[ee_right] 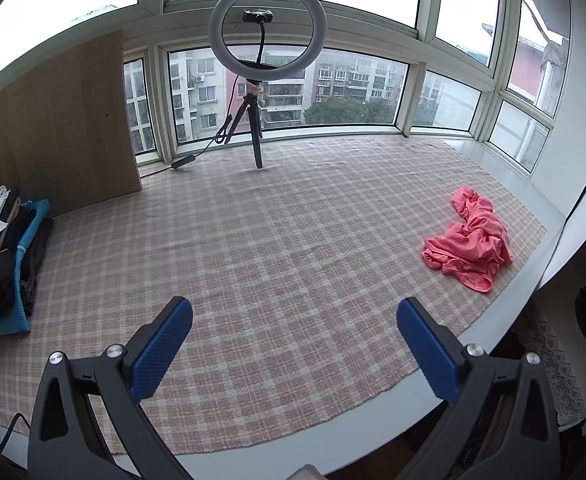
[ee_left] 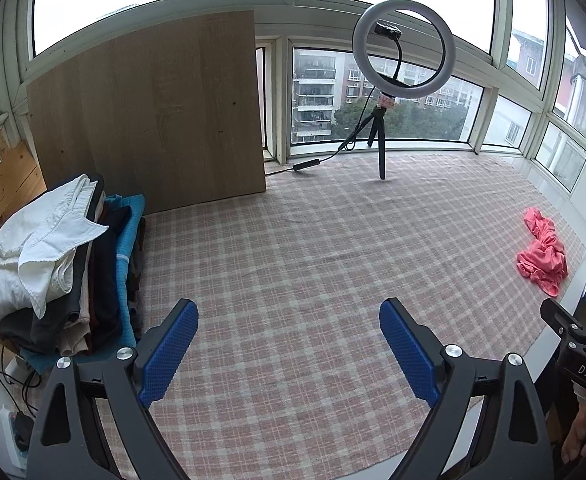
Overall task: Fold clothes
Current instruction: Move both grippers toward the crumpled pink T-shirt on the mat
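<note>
Checked pink-and-white cloth [ee_right: 277, 248] is covering the whole table in front of me, and nothing is lying on its middle. At the left edge a stack of clothes [ee_left: 65, 264] is sitting with a white shirt [ee_left: 41, 248] on top. The crumpled pink garment [ee_right: 471, 246] is waiting far right, near the edge. I am holding my left claw [ee_left: 289, 344] and right claw [ee_right: 295, 344] spread wide, gripping nothing. I judge I am between garments; next I need to reach right, pinch the pink one and drag it to the centre.
</note>
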{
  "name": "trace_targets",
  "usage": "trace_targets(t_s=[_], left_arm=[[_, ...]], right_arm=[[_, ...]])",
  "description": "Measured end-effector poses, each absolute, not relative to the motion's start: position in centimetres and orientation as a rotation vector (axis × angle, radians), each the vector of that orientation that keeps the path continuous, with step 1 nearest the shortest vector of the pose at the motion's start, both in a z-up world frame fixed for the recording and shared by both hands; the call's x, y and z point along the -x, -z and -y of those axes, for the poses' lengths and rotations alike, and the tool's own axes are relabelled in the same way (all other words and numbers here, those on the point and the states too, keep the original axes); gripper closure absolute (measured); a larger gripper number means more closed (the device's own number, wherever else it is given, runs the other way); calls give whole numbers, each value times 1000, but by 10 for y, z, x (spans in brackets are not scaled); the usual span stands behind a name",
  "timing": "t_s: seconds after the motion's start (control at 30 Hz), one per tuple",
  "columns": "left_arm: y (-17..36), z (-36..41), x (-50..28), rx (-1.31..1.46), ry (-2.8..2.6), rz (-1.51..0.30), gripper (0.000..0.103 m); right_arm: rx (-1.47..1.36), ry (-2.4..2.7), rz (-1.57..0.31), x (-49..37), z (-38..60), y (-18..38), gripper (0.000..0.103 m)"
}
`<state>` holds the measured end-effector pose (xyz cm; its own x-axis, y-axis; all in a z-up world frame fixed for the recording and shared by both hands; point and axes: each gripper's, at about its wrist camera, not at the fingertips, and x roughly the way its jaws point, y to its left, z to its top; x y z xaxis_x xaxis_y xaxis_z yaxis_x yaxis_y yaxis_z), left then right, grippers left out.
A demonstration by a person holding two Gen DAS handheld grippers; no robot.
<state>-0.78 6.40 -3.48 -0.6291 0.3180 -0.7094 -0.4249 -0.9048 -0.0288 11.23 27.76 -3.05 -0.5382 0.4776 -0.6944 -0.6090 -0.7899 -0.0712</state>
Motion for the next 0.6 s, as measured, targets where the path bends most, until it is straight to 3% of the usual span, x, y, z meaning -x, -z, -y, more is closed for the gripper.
trace_targets(t_s=[0.6], left_arm=[[23, -140, -5, 1007, -2538, -204, 11]], right_arm=[[921, -2312, -274, -130, -370, 32, 0]])
